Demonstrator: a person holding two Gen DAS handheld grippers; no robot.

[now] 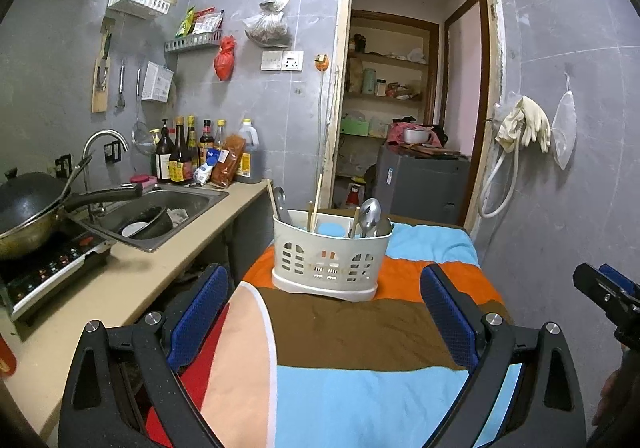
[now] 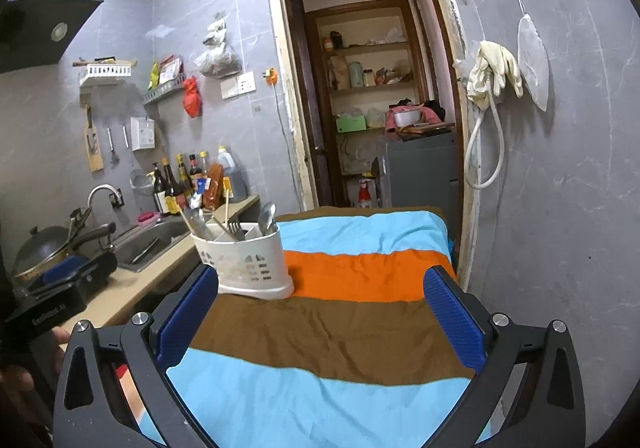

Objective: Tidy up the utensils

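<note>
A white slotted utensil holder (image 1: 329, 258) (image 2: 245, 263) stands upright on a table covered by a striped cloth (image 1: 360, 332) (image 2: 340, 332). Spoons (image 1: 370, 214) (image 2: 267, 222), a fork (image 2: 236, 229) and chopsticks (image 1: 317, 200) (image 2: 226, 204) stick up out of it. My left gripper (image 1: 326, 308) is open and empty, a little short of the holder and facing it. My right gripper (image 2: 320, 312) is open and empty too, with the holder ahead of its left finger. Each gripper shows at the edge of the other's view.
A beige counter (image 1: 132, 280) runs along the left with a steel sink (image 1: 160, 216), a wok (image 1: 28, 216) on a cooktop and several sauce bottles (image 1: 188, 152). An open doorway (image 1: 412, 88) lies beyond the table. A grey tiled wall with hanging gloves (image 1: 524, 124) is on the right.
</note>
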